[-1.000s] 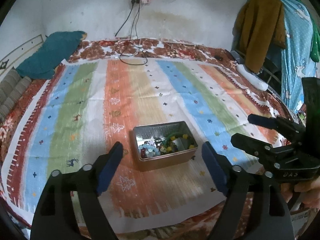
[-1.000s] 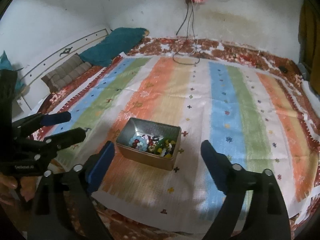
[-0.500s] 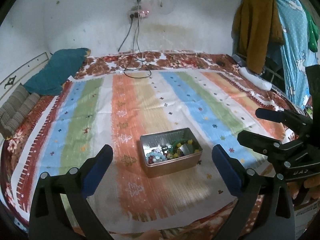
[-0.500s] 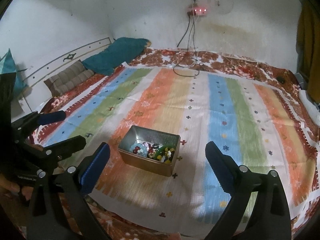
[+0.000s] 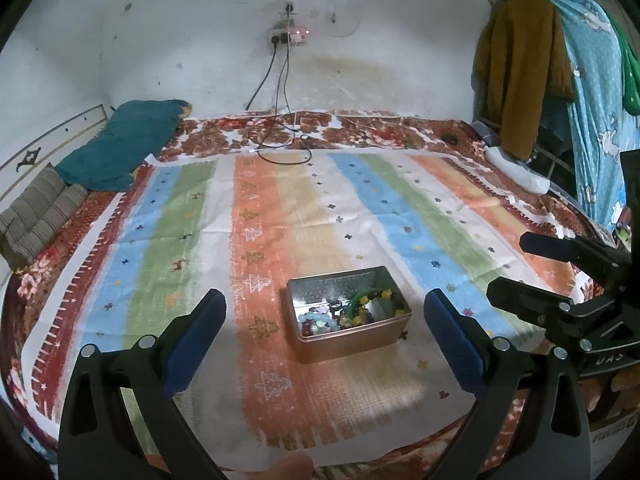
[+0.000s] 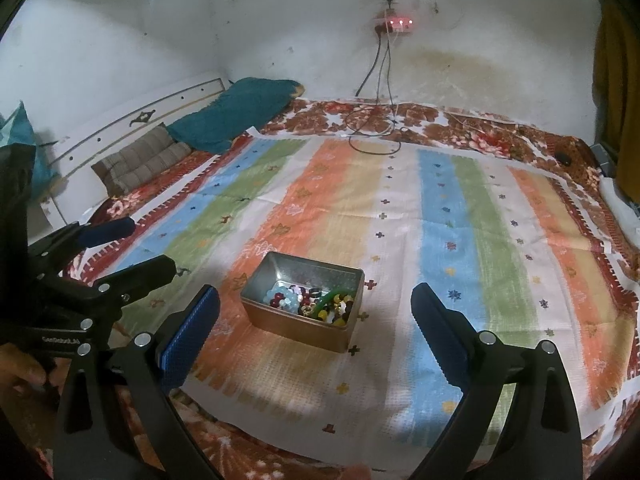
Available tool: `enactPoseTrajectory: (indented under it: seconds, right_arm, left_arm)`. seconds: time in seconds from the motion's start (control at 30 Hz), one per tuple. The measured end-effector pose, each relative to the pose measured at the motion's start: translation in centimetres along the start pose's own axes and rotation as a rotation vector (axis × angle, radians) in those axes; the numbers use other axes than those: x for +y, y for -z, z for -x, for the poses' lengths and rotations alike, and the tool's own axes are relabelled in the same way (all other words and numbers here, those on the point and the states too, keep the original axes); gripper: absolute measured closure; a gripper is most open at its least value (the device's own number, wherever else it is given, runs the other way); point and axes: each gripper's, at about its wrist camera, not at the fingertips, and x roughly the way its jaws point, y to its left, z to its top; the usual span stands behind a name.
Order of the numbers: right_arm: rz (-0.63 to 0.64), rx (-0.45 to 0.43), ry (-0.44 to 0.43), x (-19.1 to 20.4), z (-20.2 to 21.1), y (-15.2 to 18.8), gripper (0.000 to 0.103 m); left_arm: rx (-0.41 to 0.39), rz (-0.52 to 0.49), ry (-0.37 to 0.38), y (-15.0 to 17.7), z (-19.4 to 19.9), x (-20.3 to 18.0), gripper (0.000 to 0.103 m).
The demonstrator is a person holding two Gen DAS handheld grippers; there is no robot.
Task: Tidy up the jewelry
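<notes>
Tin (image 5: 347,322), small, rectangular, open-topped, thin sheet metal with a coppery outside, sits on the striped woven cloth (image 5: 280,216) spread over the bed, on the orange band near the front edge; inside it, a tangle of beaded jewellery (image 5: 348,312): pale blue, dark red and yellow beads, a green loop, a dark ring or two; exact pieces too small to tell apart.

Left gripper (image 5: 322,322) spread wide, jaws just been opening, nothing between the blue pads; tin lies ahead and below, well apart. Right gripper (image 6: 314,322) likewise spread wide and empty, also just been opening.

Handling, by judgement: beads light, round, slippery, likely strung on soft cord, so strands will sag and snag on neighbours; best pinched across one strand at the top of the pile, lifted slowly. Tin light, stiff and liable to slide on cloth; steady it by a long wall with the other gripper.
</notes>
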Motion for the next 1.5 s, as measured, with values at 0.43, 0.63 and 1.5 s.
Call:
enactPoseTrajectory:
  seconds: [0.43, 0.63, 1.5]
  right_arm:
    - [0.014, 0.007, -0.007, 0.6, -0.1, 0.0, 0.006]
    - [0.043, 0.008, 0.01, 1.4, -0.1, 0.2, 0.006]
    - [0.01, -0.011, 0.002, 0.8, 0.1, 0.3, 0.006]
  left_arm:
    - [-0.022, -0.027, -0.008, 0.0, 0.1, -0.7, 0.006]
    - [-0.023, -0.026, -0.01, 0.1, 0.1, -0.7, 0.006]
    - [-0.022, -0.039, -0.006, 0.1, 0.1, -1.2, 0.006]
